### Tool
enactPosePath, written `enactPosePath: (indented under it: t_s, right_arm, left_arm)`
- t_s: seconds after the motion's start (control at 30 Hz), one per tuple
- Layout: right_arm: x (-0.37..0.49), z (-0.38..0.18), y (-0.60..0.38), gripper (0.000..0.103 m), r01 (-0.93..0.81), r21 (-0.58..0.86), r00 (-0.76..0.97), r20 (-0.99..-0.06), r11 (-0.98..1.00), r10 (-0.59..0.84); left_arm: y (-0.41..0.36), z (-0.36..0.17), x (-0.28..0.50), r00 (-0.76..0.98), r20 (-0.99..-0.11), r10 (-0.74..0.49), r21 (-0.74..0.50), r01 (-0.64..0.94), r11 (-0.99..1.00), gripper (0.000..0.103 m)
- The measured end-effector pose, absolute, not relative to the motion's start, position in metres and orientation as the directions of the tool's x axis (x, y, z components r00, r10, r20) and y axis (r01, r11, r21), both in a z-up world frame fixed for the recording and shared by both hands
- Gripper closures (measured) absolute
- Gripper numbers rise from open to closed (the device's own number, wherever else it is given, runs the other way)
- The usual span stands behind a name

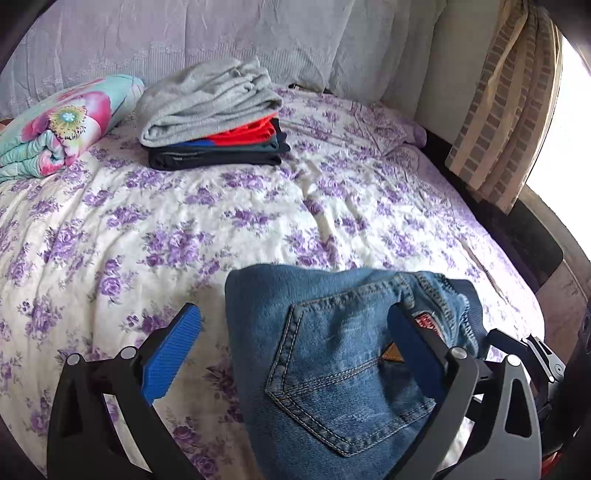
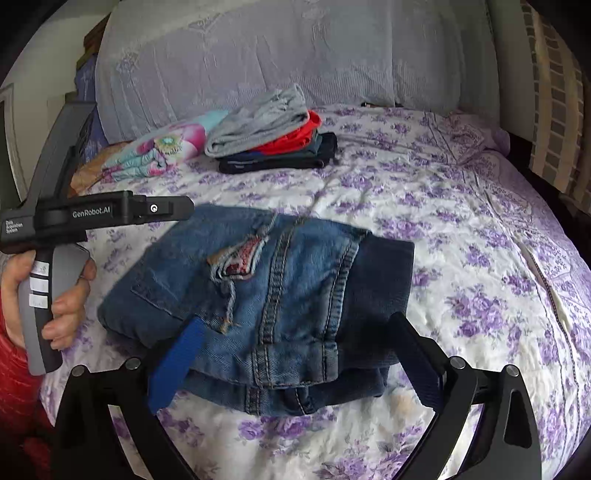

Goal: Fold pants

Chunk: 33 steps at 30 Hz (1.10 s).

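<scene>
Folded blue jeans [image 1: 332,354] lie as a compact bundle on the floral bedspread [image 1: 184,229], back pocket up; they also show in the right wrist view [image 2: 266,295]. My left gripper [image 1: 295,332] is open, its jaws wide apart above the bundle's left part, holding nothing. My right gripper [image 2: 299,343] is open, its blue pads either side of the near edge of the jeans, not closed on them. The left gripper's body [image 2: 96,218], held by a hand, shows in the right wrist view left of the jeans.
A stack of folded clothes [image 1: 214,118], grey on top, sits at the far side of the bed, also seen in the right wrist view [image 2: 273,133]. A flowered rolled quilt [image 1: 55,122] lies left of it. Pillows [image 1: 221,33] line the headboard. A curtain [image 1: 509,110] hangs right.
</scene>
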State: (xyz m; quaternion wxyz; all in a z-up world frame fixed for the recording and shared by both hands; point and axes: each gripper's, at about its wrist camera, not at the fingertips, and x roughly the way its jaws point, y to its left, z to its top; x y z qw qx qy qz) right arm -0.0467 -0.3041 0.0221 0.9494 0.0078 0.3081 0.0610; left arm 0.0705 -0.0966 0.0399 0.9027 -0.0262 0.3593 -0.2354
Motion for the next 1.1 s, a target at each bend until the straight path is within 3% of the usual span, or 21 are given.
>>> enactPosePath:
  t_s: [0.1,0.2,0.3,0.6,0.87,1.03,1.1]
  right_arm:
    - [-0.044,0.003,-0.303,0.003,-0.108,0.032,0.802,-0.589,0.994,0.106]
    - [-0.042,0.003,-0.305,0.003,-0.114,0.042,0.797,-0.593,0.993,0.117]
    - [-0.043,0.002,-0.306,0.003,-0.116,0.046,0.8,-0.588,0.992,0.121]
    - [-0.05,0.015,-0.307,0.003,-0.115,0.045,0.809,-0.576,0.992,0.12]
    - [-0.051,0.073,-0.339,0.003,-0.065,0.074,0.88,-0.465,0.995,0.092]
    - [-0.026,0.061,-0.358,0.003,-0.05,0.171,0.846,-0.517,0.984,0.133]
    - [-0.01,0.038,-0.359,0.003,-0.052,0.194,0.798,-0.582,0.98,0.158]
  left_arm:
    - [-0.103,0.008,0.079,0.584,-0.694,-0.421,-0.207,0.398,0.894,0.004]
    - [-0.094,0.002,0.083,0.551,-0.693,-0.466,-0.282,0.388,0.878,0.004]
    - [-0.095,0.003,0.08,0.56,-0.69,-0.459,-0.269,0.39,0.881,0.004]
    - [-0.084,0.035,0.048,0.638,-0.629,-0.444,-0.223,0.4,0.889,0.005]
    - [-0.076,0.069,0.025,0.685,-0.576,-0.446,-0.191,0.417,0.888,0.005]
    - [-0.081,0.055,0.029,0.652,-0.614,-0.445,-0.199,0.418,0.886,0.005]
    - [-0.086,0.034,0.035,0.615,-0.654,-0.44,-0.208,0.414,0.886,0.005]
